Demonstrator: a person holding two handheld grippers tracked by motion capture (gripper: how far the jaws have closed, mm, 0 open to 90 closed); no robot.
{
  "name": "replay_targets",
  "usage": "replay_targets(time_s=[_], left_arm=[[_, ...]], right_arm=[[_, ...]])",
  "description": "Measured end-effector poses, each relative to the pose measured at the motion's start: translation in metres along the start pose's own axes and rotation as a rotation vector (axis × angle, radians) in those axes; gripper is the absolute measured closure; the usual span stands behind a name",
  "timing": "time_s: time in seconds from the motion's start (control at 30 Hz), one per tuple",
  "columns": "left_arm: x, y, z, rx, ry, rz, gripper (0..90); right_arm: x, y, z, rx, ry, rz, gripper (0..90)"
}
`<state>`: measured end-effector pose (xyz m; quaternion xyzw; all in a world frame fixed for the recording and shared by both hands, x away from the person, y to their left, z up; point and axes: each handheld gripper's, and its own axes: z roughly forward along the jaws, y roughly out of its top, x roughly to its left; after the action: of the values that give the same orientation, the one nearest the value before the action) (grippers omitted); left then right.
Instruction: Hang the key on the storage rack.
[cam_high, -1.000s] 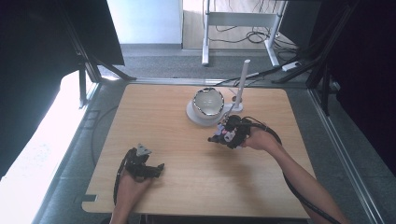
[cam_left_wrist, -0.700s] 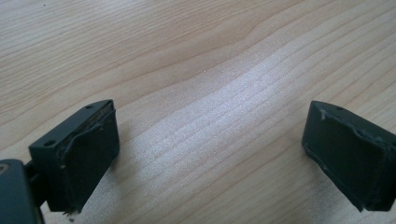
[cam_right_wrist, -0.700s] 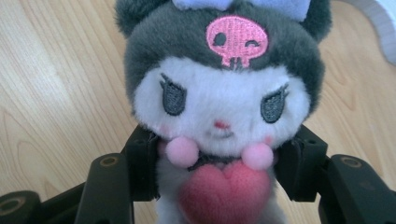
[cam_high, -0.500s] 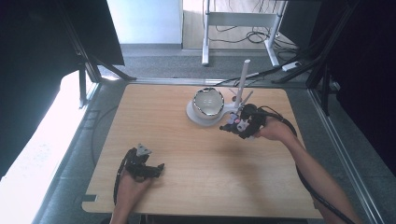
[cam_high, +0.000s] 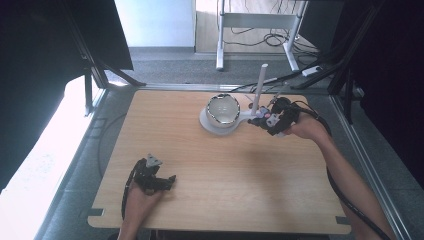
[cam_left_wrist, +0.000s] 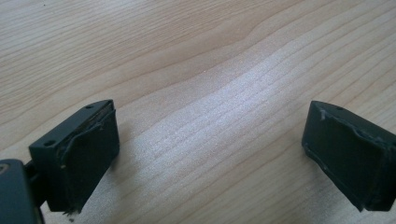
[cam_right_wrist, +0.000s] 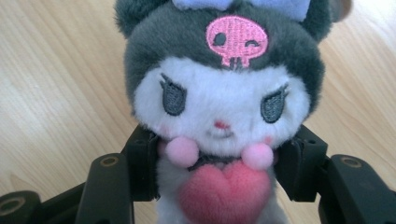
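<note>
My right gripper (cam_high: 261, 121) is shut on a small plush toy (cam_right_wrist: 219, 107) with a dark grey hood, white face, pink skull patch and pink heart; the jaws squeeze its body from both sides. In the high view the plush toy (cam_high: 270, 119) hangs above the table's far right, just right of a shiny metal bowl (cam_high: 223, 109) on a white base (cam_high: 212, 125) with a white upright post (cam_high: 258, 90). At the near left my left gripper (cam_high: 170, 180) rests on the wooden table (cam_high: 240, 175); the left gripper (cam_left_wrist: 208, 154) is open over bare wood.
A cable trails from the right gripper along the forearm to the table's near right edge. Past the far edge lie floor cables and a white frame's legs (cam_high: 220, 45). Dark stands flank the table on both sides.
My right hand has carried the plush toy up and toward the far right, from in front of the bowl to beside the white post. The left hand has stayed put.
</note>
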<state>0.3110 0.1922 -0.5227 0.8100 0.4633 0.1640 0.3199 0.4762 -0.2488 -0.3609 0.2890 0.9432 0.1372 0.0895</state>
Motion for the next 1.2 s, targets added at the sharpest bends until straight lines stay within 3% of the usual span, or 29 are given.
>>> replay_targets(time_s=[0.17,0.57,1.2], left_arm=[[0.000,0.000,0.000,-0.001,-0.001,0.000,4.0],[0.000,0.000,0.000,-0.003,0.000,0.000,4.0],[0.000,0.000,0.000,-0.003,-0.001,0.000,4.0]], right_arm=[[-0.016,-0.001,-0.010,-0.003,-0.025,0.047,41.7],[-0.044,-0.001,-0.030,-0.024,-0.072,0.104,41.7],[-0.077,0.014,-0.054,-0.058,-0.136,0.151,41.8]])
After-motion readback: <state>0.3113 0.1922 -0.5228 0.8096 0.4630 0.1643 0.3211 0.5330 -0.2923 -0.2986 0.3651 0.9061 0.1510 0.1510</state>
